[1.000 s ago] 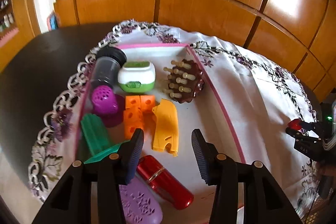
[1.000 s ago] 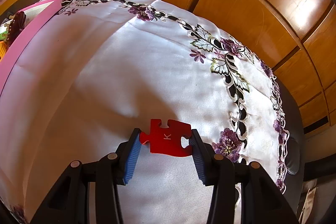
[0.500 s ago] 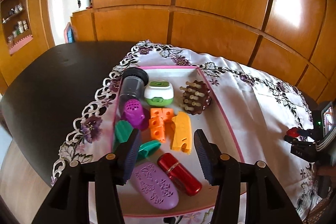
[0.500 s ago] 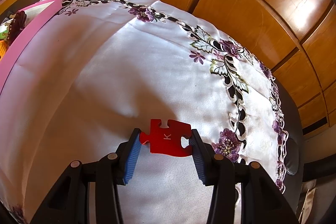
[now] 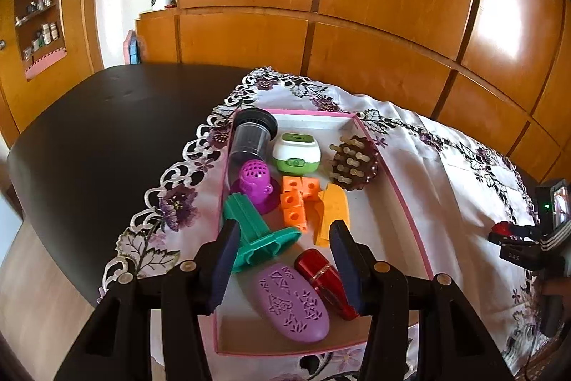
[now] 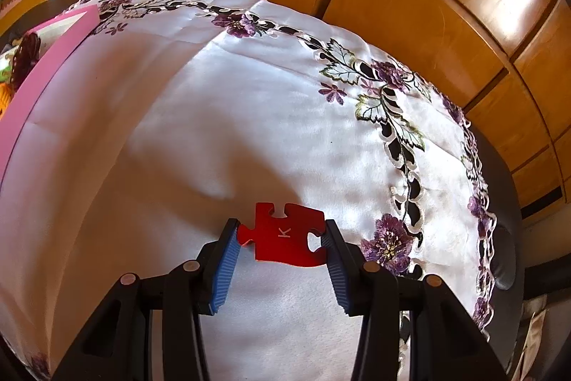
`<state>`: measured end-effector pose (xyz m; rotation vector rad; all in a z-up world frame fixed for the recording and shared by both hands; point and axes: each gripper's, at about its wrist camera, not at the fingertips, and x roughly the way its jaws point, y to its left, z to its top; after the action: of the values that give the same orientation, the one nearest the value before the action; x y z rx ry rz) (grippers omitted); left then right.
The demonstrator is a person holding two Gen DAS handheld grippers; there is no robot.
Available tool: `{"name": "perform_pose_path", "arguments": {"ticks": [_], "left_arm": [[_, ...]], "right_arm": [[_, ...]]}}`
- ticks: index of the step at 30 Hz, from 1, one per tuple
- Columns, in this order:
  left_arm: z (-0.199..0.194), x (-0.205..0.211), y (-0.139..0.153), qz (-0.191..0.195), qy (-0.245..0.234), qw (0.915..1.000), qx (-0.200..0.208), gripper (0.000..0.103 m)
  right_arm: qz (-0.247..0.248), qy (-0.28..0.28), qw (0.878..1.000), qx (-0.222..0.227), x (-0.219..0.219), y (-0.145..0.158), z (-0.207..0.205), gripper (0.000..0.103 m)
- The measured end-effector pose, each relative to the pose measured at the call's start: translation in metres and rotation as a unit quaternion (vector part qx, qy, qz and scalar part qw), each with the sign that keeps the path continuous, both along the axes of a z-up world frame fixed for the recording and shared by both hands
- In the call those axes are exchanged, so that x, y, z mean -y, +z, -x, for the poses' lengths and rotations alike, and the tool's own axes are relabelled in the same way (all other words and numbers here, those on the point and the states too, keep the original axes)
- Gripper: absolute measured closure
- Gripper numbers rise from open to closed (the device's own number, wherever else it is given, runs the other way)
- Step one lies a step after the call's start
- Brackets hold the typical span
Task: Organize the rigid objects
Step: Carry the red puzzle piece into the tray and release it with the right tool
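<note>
A pink-rimmed tray [image 5: 382, 238] on the embroidered cloth holds a green spool [image 5: 249, 224], a purple oval case [image 5: 291, 304], a red cylinder [image 5: 321, 277], a yellow piece [image 5: 333, 213], orange cubes [image 5: 294, 202], a purple perforated cup [image 5: 255, 183], a dark jar [image 5: 251, 134], a white-and-green box [image 5: 296, 152] and a brown brush [image 5: 353, 163]. My left gripper [image 5: 283, 238] hovers open above the tray's near half, holding nothing. My right gripper [image 6: 281, 232] is shut on a red puzzle piece [image 6: 285, 238] marked K, just above the cloth, right of the tray.
The white tablecloth [image 6: 214, 131] covers part of a dark round table [image 5: 107, 131]. The tray's pink wall [image 6: 46, 59] shows at the far left of the right wrist view. Wooden cabinet doors [image 5: 392, 6] stand behind the table.
My left gripper has pulled back and up from the tray, so the whole tray now shows, and its jaws stand slightly wider. The right gripper and its puzzle piece have not moved.
</note>
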<state>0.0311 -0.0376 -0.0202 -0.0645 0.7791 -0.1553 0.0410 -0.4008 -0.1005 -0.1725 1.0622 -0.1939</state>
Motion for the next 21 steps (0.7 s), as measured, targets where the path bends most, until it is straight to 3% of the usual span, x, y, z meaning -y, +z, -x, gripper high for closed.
{"name": "perform_pose_path", "arguments": {"ticks": [5,7,14,18,21], "left_arm": [[0.002,-0.012,-0.002,0.001,0.012,0.9999,0.000,0.050],[0.002,-0.018,-0.003,0.003,0.020,0.9998,-0.003,0.050],[0.003,-0.037,-0.005,0.008,0.044,0.9990,-0.004,0.050],[0.004,-0.044,-0.007,0.010,0.051,0.9986,-0.008,0.050],[0.004,-0.050,-0.009,0.015,0.056,0.9983,-0.011,0.050]], "right_arm": [[-0.047,0.026,0.997,0.046,-0.020,0.030,0.011,0.057],[-0.084,0.055,0.993,0.064,-0.038,0.045,0.014,0.057],[-0.120,0.194,0.967,0.112,-0.132,0.086,0.019,0.057],[-0.129,0.258,0.952,0.106,-0.181,0.088,0.013,0.057],[-0.107,0.286,0.947,0.096,-0.210,0.079,0.005,0.057]]}}
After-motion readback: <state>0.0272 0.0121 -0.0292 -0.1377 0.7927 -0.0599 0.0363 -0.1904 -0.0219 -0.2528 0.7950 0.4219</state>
